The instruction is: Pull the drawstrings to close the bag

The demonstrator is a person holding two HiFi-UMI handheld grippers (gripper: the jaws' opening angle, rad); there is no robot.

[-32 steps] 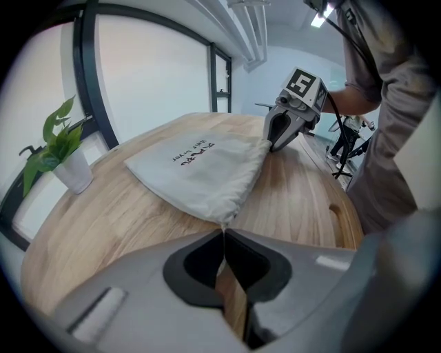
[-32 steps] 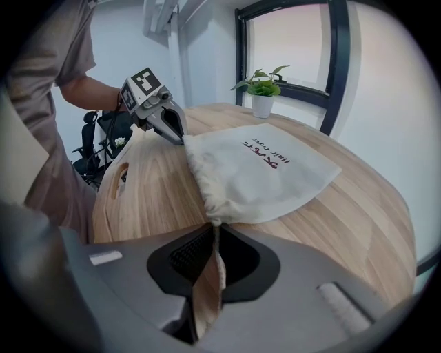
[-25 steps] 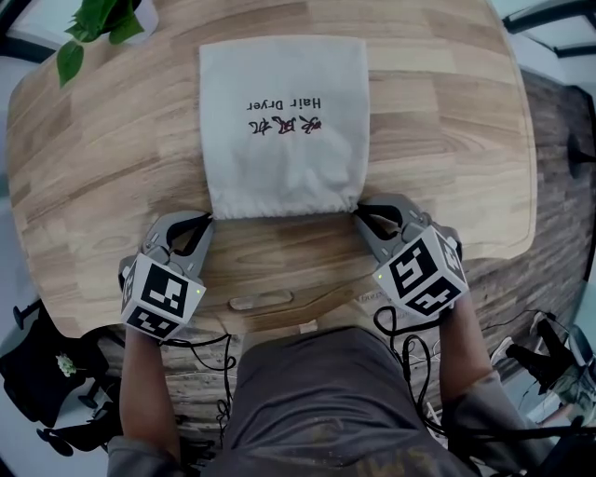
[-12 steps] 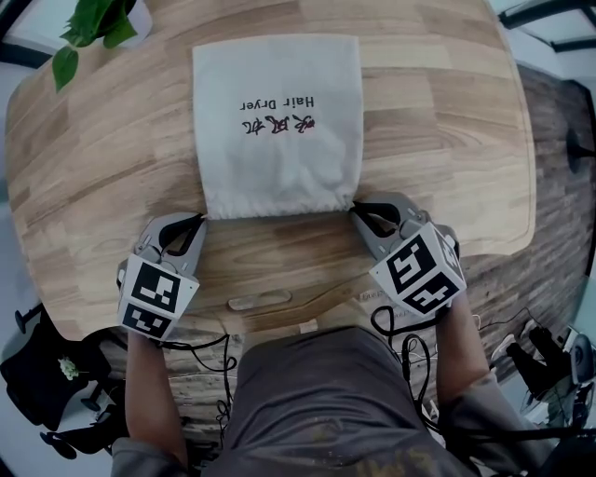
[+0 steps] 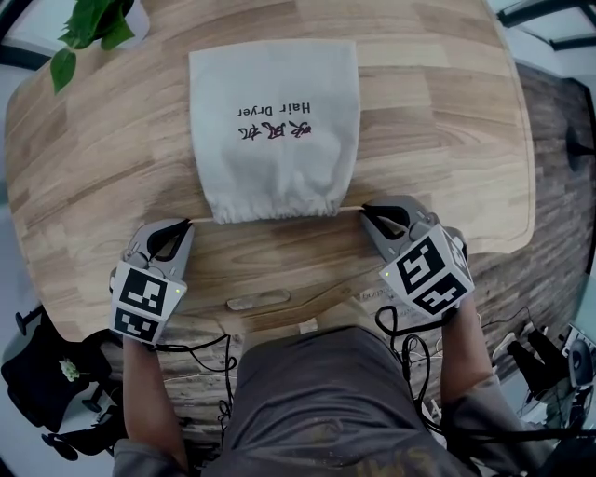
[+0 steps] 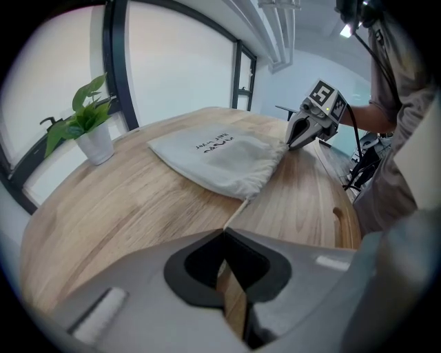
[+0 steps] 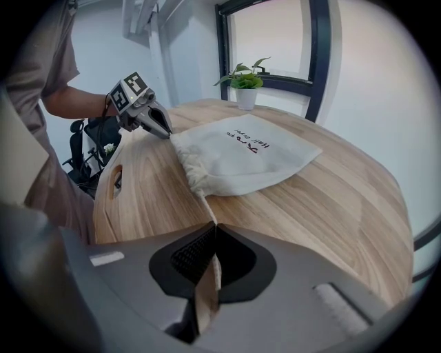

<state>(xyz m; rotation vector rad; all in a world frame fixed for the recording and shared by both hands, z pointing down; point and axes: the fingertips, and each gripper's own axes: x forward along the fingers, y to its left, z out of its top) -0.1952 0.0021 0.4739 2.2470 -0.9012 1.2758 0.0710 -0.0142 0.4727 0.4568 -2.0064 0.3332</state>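
White cloth drawstring bag (image 5: pixel 275 130) lies flat on round wooden table (image 5: pixel 447 121), mouth part-gathered. Left gripper (image 5: pixel 184 224) and right gripper (image 5: pixel 366 211) each clamped tight on a thin beige drawstring (image 6: pixel 236 214). Best pull both outward evenly, low, cords taut.

Drawstring (image 7: pixel 207 207) between tightly closed jaws

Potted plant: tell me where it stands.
In the head view the potted plant stands at the table's far left edge, left of the bag.
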